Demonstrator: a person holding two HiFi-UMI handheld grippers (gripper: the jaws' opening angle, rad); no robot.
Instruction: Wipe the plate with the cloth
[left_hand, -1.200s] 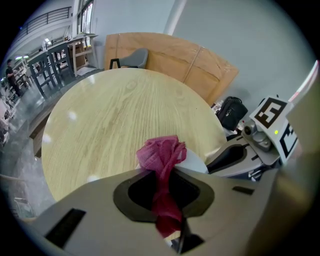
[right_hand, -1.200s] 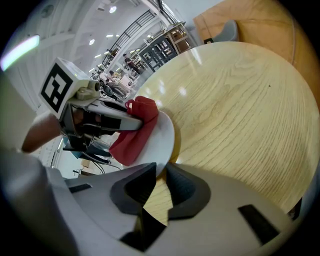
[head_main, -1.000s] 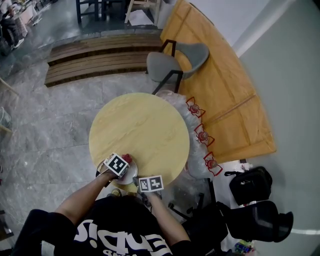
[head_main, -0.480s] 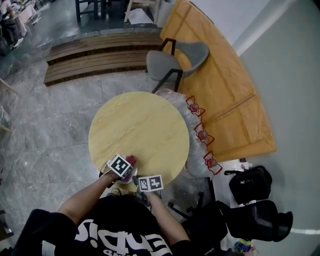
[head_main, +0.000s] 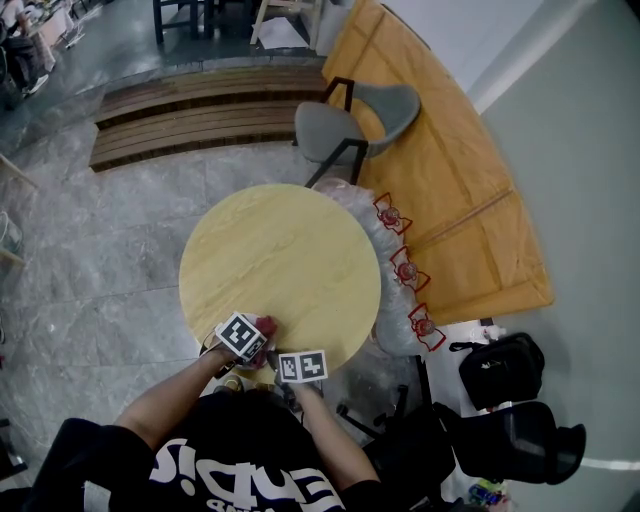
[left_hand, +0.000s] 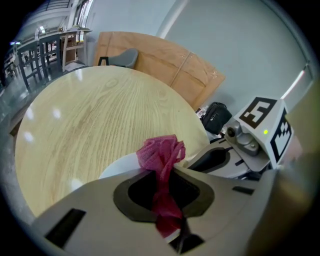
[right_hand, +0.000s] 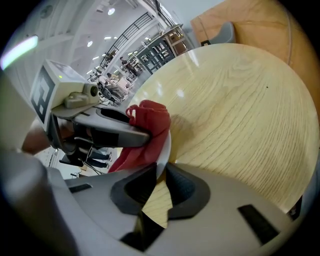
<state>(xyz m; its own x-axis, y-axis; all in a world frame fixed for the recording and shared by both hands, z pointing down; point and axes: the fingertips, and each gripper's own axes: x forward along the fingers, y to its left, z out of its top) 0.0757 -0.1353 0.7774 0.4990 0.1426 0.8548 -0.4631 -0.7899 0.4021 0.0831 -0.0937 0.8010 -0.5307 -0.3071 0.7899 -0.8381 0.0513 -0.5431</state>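
Most of the plate (left_hand: 118, 164) is lost to us: from the head view the two marker cubes cover it, and only a white sliver shows at the near edge of the round counter (head_main: 280, 250), on the person's side. The left claw (left_hand: 165, 172) is clamped on the cloth (left_hand: 161, 152), a crimson, open-weave mesh. It runs crumpled up through the jaws and bunches in a ruffled tuft above the plate. We can't make out from here whether that tuft touches the white surface.

The right claw (right_hand: 161, 170) has the plate's thin, smooth rim between its jaws, and they have just been closing on it. Pale wood shows through the gap below.

The counter is blond wood with long, fine grain and a glossy sheen.

As for writing, the black shirt (head_main: 250, 470) carries big white lettering, but it is upside down and cut off by the bottom of the frame, so we can't read it. The cubes show only black-and-white square patterns.

A grey moulded chair (head_main: 350, 125) stands at the far edge.
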